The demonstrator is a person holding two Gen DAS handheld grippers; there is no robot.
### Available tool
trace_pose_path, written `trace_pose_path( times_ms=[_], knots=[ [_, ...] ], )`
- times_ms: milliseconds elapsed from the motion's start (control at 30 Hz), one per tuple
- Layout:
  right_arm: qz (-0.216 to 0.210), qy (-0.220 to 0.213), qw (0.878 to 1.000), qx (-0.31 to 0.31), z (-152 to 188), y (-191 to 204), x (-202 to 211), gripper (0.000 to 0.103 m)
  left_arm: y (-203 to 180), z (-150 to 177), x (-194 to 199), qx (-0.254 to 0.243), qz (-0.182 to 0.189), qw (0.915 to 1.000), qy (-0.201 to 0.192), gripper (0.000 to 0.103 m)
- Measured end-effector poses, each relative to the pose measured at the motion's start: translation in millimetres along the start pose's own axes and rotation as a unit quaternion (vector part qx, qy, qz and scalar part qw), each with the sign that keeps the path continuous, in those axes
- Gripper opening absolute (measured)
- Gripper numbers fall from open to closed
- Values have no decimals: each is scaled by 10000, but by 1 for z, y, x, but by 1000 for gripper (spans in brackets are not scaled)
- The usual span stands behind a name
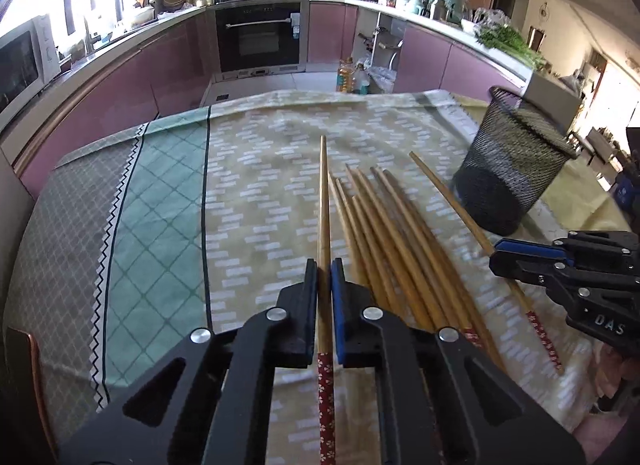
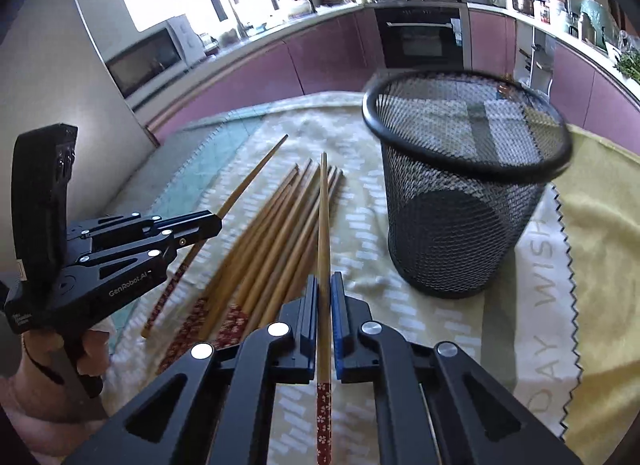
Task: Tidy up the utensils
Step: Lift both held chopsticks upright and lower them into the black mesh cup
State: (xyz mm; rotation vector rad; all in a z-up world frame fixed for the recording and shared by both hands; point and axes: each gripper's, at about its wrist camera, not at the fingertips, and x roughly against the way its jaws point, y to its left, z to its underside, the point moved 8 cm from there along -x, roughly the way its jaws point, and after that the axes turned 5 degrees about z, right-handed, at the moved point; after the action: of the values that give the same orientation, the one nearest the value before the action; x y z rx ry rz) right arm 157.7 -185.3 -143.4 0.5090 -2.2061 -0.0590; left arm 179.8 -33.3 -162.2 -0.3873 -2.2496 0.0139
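Kitchen table point(image 1: 256, 201), patterned cloth: left tongs point(image 1: 324, 277) and right tongs point(image 2: 325, 293) each clamped on one red-ended bamboo chopstick point(image 1: 325, 201), awaiting transfer into black mesh cup point(image 2: 460, 201).

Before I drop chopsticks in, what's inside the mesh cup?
Through the mesh cup, only its dark round bottom shows, no utensils. The near wall blurs the lowest part.

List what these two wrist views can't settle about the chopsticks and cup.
- Black mesh cup: inside bottom veiled by mesh, right wrist view.
- Bundle of brown wooden chopsticks: near ends covered by the left gripper, so no count.
- Single chopstick: where the right gripper pinches it, its fingers cover the contact.
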Motion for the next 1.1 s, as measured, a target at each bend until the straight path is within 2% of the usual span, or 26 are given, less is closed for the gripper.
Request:
trace_pose_path(
  times_ms=[100,233,567,767,1000,1100],
  knots=[
    [-232,-235,9995,20,-6,4,21,6,-7,-8,22,25,280,9994,-208,8],
    [-323,-631,9975,74,-15,3,50,6,-20,-24,60,-66,555,9965,-630,8],
    [-337,-1455,9887,128,-46,-7,103,6,-54,-61,137,-254,1152,9813,-1518,8],
    [-354,-1894,9812,134,-74,-19,134,6,-78,-94,147,-212,1437,9694,-1977,8],
    [-212,-2195,9753,115,-95,-37,148,6,-111,-141,123,-88,1566,9559,-2484,8],
    [-131,-2317,9726,125,-105,-46,151,6,-123,-158,108,-40,1605,9531,-2566,8]
  ],
)
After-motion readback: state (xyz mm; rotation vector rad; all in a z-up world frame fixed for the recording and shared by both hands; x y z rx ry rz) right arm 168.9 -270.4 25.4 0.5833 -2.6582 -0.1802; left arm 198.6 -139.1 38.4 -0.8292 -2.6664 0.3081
